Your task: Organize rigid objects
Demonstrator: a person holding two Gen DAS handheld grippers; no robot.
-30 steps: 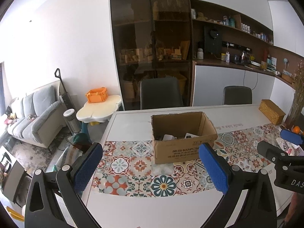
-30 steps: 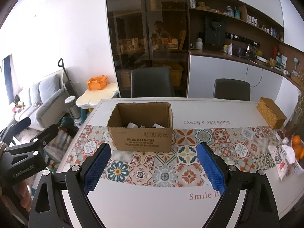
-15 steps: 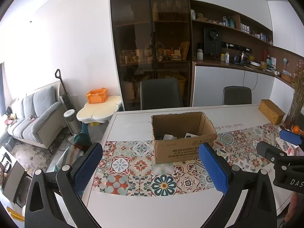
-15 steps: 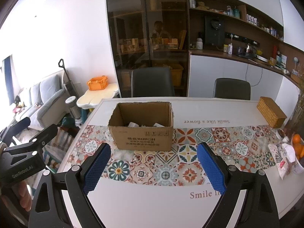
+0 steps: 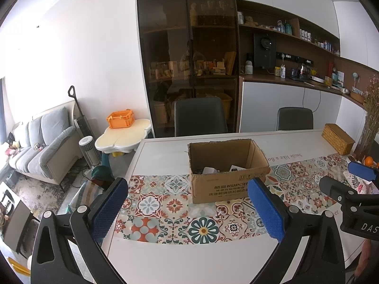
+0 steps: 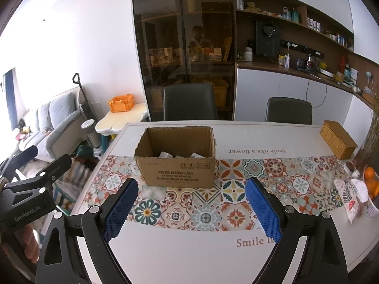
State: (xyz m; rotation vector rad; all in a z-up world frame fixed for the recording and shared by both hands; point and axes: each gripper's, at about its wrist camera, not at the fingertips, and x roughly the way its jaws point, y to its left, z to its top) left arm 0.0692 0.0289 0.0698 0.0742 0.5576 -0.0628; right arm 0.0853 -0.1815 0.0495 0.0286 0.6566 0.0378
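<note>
The box sits open on the tiled runner in the middle of the table, with a few small things lying at the bottom, too hidden to name. In the last second almost nothing has changed: the box stayed put, and your left gripper and right gripper only drifted a tiny bit, both spread wide and holding nothing. That fits two stories, things waiting to come out or things already put in, so you cannot tell which.

Home: sofa; dining table
</note>
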